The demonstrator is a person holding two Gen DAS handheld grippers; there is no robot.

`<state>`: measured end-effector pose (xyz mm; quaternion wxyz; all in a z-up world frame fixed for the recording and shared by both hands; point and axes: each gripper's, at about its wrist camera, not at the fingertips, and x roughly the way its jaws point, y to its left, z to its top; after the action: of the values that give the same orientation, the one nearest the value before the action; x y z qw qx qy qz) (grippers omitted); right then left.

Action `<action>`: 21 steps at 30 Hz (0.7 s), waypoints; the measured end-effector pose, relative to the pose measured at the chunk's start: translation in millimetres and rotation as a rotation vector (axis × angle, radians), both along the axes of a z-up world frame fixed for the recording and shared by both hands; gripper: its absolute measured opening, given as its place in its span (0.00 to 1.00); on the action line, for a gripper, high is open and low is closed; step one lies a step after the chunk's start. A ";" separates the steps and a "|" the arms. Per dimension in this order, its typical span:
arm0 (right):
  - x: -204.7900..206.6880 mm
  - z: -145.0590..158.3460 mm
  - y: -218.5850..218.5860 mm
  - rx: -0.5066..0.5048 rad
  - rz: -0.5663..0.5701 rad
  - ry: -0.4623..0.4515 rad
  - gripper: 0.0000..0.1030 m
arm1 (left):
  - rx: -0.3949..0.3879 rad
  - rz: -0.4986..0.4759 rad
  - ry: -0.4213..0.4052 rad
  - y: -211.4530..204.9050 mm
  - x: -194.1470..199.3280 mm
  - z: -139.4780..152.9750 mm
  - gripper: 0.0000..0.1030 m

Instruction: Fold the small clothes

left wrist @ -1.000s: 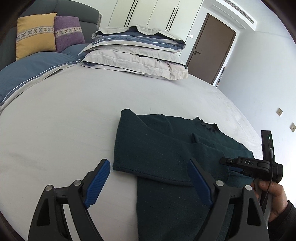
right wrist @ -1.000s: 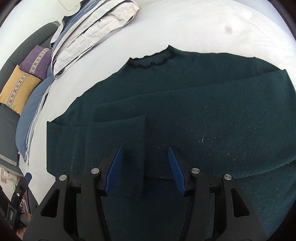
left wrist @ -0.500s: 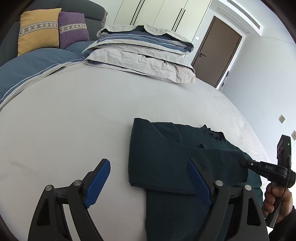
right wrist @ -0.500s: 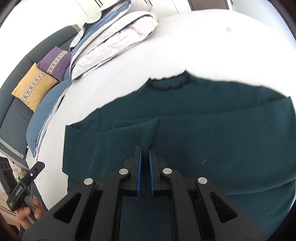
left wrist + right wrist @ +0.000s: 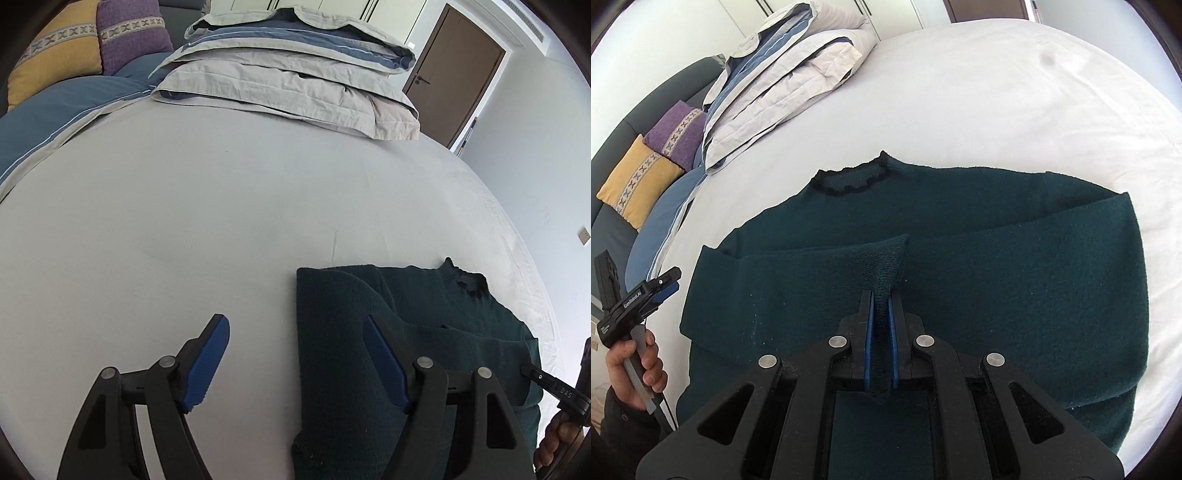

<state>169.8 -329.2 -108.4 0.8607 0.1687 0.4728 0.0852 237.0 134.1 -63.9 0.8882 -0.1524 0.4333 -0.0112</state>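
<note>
On bed (image 5: 960, 92) | right gripper (image 5: 881, 332) pinching sweater (image 5: 1015, 277) sleeve | left gripper (image 5: 299, 354) "GenRobot.AI", fingers spread

Both views were bright with soft, even daylight and sharp in the middle. In the right wrist view the white bed (image 5: 1015, 92) glared nearly blown out toward its far edge, and the dark green sweater (image 5: 1015, 288) kept its knit texture. Shadows were faint. Fisheye bending curved the bed's edges, and black vignette filled every corner.
</note>
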 end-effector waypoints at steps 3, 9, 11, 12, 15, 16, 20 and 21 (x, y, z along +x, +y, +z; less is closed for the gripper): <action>-0.8 -0.4 -4.3 -0.009 -0.009 -0.008 0.06 | 0.011 -0.031 0.034 -8.5 17.1 -8.4 0.64; -7.2 -4.1 -17.4 0.010 -0.048 -0.009 0.06 | 0.002 -0.034 0.099 -14.6 34.8 -34.8 0.51; -10.1 -11.1 -18.2 0.008 -0.053 0.004 0.06 | 0.008 -0.036 0.089 -15.7 36.5 -36.8 0.44; -10.3 -15.6 -18.4 0.010 -0.057 0.012 0.06 | 0.011 -0.040 0.087 -16.3 37.9 -37.2 0.35; -8.9 -25.6 -19.1 0.017 -0.070 0.025 0.06 | 0.024 -0.048 0.093 -16.3 44.7 -38.2 0.13; -8.2 -26.8 -18.3 0.016 -0.073 0.023 0.06 | 0.038 -0.048 0.092 -16.6 46.5 -38.7 0.10; -5.6 -28.4 -15.8 -0.007 -0.079 0.022 0.06 | 0.014 -0.034 0.086 -10.0 48.0 -46.1 0.09; -4.3 -29.7 -15.8 -0.009 -0.081 0.024 0.06 | 0.014 -0.033 0.080 -9.7 47.0 -47.5 0.09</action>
<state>165.5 -344.9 -138.1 0.8584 0.1850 0.4762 0.0461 284.0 124.4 -111.4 0.8711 -0.1392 0.4708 -0.0166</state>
